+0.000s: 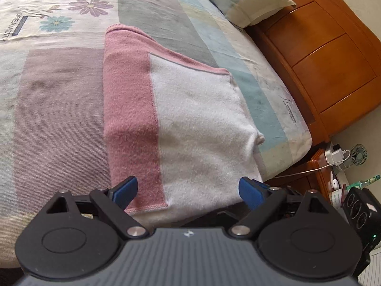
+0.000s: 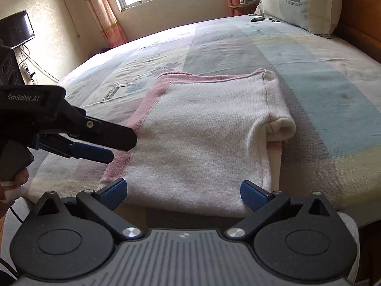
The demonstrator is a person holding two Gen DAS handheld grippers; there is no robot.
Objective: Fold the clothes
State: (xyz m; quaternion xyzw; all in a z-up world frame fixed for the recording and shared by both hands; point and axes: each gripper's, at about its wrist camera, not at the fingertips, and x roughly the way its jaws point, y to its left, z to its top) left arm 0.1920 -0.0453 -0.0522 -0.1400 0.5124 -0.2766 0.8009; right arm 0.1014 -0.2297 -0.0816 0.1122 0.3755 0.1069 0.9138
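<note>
Folded pink-and-white fleece garment (image 1: 190,124) on patchwork bedsheet (image 1: 59,95); near edge hidden by both wide-spread, empty grippers (image 1: 189,191) (image 2: 183,194). Rolled sleeve seen clearly only from right wrist.

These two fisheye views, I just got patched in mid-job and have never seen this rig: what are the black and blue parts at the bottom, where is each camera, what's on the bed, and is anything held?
No robot arm is here. A person holds a pair of hand tongs in each hand, and a camera on each looks forward along its two blue-padded fingers.

The left wrist view shows the left tongs at the bottom edge; the right wrist view shows the right tongs. In the right view, the left tongs also reach in from the left side.

On the bed lies a folded pink and white garment, close to the near edge. A pillow sits by the wooden headboard.

Nothing is held. Both tongs stand wide open, just short of the garment's near edge, with no cloth between the pads.
</note>
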